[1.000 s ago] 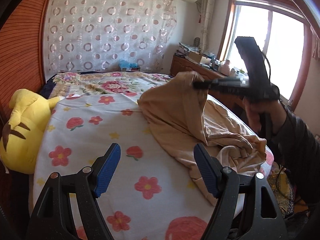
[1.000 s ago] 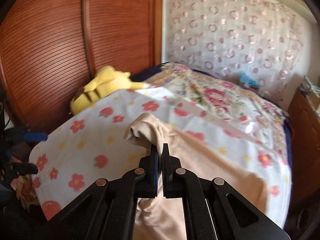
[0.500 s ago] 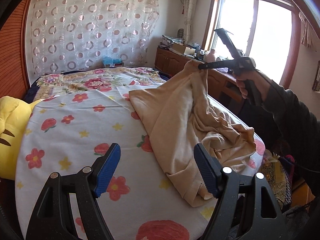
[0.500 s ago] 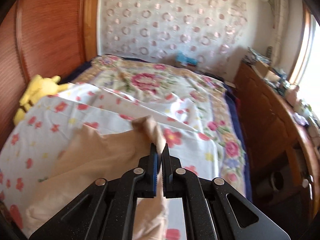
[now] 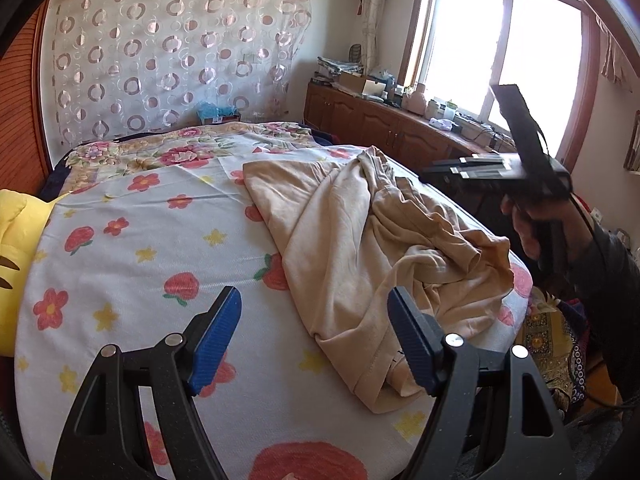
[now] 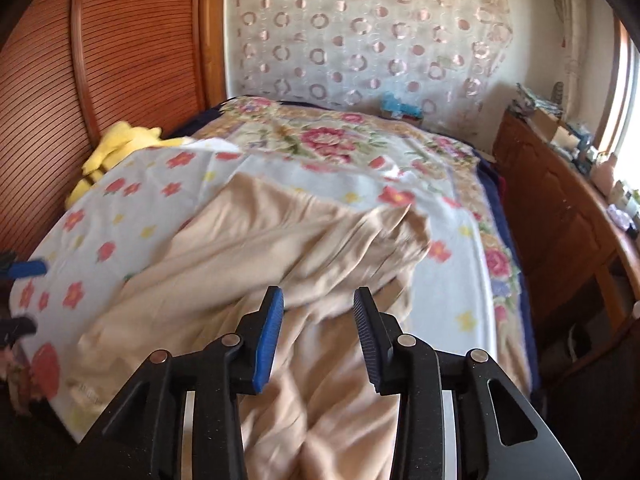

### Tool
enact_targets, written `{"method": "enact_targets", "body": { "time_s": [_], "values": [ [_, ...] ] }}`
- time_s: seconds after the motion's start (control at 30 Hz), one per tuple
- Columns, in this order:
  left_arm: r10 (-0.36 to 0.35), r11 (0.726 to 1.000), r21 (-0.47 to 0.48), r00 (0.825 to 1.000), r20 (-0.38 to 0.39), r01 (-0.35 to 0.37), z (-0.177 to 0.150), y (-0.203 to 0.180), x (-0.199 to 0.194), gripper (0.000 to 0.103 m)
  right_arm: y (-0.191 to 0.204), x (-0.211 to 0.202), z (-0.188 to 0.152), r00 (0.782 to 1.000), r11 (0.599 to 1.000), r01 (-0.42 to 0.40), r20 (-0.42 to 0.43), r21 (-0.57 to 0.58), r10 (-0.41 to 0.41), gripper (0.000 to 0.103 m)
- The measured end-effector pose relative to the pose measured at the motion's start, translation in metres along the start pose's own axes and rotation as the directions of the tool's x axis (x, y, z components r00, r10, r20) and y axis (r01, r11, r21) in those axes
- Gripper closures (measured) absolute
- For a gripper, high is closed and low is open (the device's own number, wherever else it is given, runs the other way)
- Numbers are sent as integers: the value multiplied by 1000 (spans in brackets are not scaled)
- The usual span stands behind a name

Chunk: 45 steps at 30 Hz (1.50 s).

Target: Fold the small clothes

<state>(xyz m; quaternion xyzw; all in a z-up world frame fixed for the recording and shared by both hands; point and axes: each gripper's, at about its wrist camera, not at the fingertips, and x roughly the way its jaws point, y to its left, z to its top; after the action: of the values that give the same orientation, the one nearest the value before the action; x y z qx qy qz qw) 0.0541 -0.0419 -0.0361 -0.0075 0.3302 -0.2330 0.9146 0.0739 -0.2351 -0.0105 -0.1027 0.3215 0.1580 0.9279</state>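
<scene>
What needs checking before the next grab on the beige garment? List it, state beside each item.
1. right gripper free of cloth: ok; its jaws are opening and nothing is pinched between them.
2. left gripper open and empty: ok.
3. beige garment resting on the bed: ok; none of it is lifted.
4. Garment spread flat for folding: not ok; it lies bunched and creased toward the bed's window side.
5. A hem within the left gripper's reach: ok, probably; the near edge lies just ahead of its right finger.
6. yellow plush toy clear of the garment: ok; it sits apart at the bed's far side.
</scene>
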Motion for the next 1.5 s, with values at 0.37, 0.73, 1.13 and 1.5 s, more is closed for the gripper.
{"method": "enact_targets", "body": {
  "time_s": [0.37, 0.73, 1.13, 1.5],
  "values": [
    [0, 1000, 13, 999, -40, 1, -5, -12, 17, 27, -10, -18, -56, 996, 997, -76, -39, 30, 77, 64],
    [12, 1000, 27, 998, -59, -10, -8, -18, 22, 27, -2, -5, -65, 998, 999, -38, -54, 37, 40, 58],
    [9, 1000, 19, 998, -62, -7, -9, -17, 24, 27, -4, -34, -65, 996, 997, -79, 52, 9, 79, 97],
    [-29, 999, 20, 999, -43, 30, -5, -28, 19, 27, -59, -121, -105, 996, 993, -27, 83, 115, 17, 97]
  ]
}}
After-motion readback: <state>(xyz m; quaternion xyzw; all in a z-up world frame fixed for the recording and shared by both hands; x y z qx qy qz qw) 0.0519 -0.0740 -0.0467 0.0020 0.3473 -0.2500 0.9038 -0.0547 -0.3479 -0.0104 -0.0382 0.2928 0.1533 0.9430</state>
